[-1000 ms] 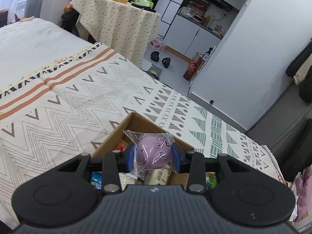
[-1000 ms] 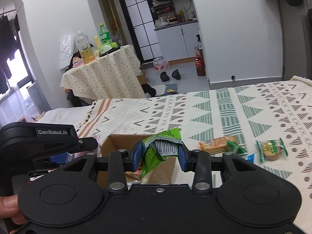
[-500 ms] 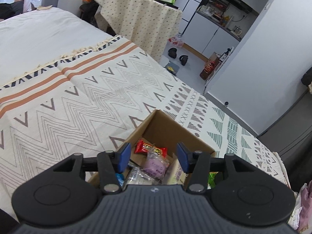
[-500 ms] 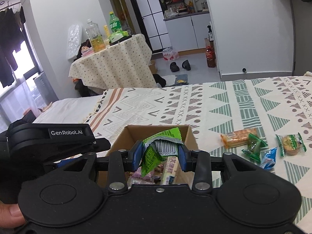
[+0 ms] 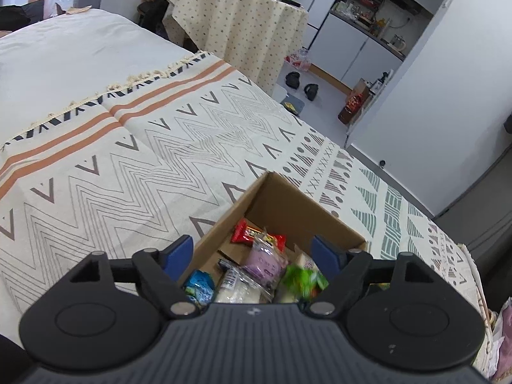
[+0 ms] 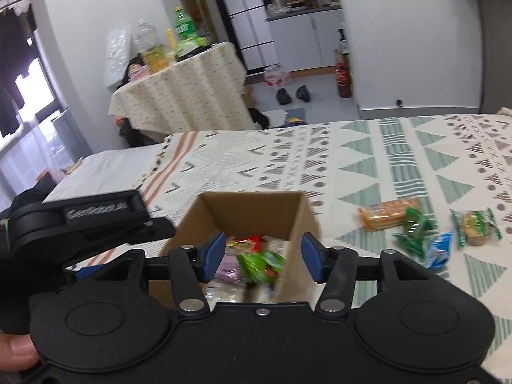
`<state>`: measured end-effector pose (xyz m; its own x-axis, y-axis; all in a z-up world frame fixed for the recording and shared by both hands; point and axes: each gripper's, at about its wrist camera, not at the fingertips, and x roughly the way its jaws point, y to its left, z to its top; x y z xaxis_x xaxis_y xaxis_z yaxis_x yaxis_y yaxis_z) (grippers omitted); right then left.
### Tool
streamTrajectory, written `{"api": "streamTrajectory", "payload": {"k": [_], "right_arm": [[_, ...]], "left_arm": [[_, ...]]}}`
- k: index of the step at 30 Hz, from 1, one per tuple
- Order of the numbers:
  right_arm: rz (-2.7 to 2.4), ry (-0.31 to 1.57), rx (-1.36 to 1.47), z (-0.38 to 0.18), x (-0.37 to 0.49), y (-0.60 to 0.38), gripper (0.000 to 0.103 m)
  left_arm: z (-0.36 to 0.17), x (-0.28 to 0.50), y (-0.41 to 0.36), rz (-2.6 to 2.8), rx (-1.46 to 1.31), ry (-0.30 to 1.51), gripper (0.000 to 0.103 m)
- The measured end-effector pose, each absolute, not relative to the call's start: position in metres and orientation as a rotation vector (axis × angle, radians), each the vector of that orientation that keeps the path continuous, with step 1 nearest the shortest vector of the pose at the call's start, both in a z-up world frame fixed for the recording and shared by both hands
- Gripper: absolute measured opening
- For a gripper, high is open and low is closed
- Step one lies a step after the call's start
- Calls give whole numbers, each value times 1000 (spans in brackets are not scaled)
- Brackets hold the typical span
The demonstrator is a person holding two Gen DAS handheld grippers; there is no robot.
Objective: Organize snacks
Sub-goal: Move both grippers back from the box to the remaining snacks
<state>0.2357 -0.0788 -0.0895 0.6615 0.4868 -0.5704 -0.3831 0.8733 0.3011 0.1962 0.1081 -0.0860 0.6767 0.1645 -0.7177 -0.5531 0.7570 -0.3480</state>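
Two claws, left claw (image 5: 252,252) and right claw (image 6: 260,260), are hanging wide open and empty over the box (image 6: 297,220). Snacks (image 5: 265,259) are lying inside. Four more (image 6: 425,228) are waiting on the bed; go slowly, grabbing one.

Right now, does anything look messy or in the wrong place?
Yes. Four snacks lie loose on the blanket right of the box: an orange pack, a green one, a blue one and a cookie pack. The others are in the box. Both tongs are open.
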Motion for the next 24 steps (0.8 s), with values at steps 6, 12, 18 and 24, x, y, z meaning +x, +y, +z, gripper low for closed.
{"api": "streamTrajectory", "payload": {"k": [6,12,18,24], "right_arm": [[424,701,189,-95,244,-111,53],[382,703,207,-100,247,-140,53],[341,700,229,-104,250,-171,55],[296,702,254,-109,252,-204,55]], "left_arm": [[-88,203,91,378,-567,738,86],[-86,211,65,315,-518,737,89],[-87,217,33,270,-473,736,91],[-87,223,5,223,-423,736,92]]}}
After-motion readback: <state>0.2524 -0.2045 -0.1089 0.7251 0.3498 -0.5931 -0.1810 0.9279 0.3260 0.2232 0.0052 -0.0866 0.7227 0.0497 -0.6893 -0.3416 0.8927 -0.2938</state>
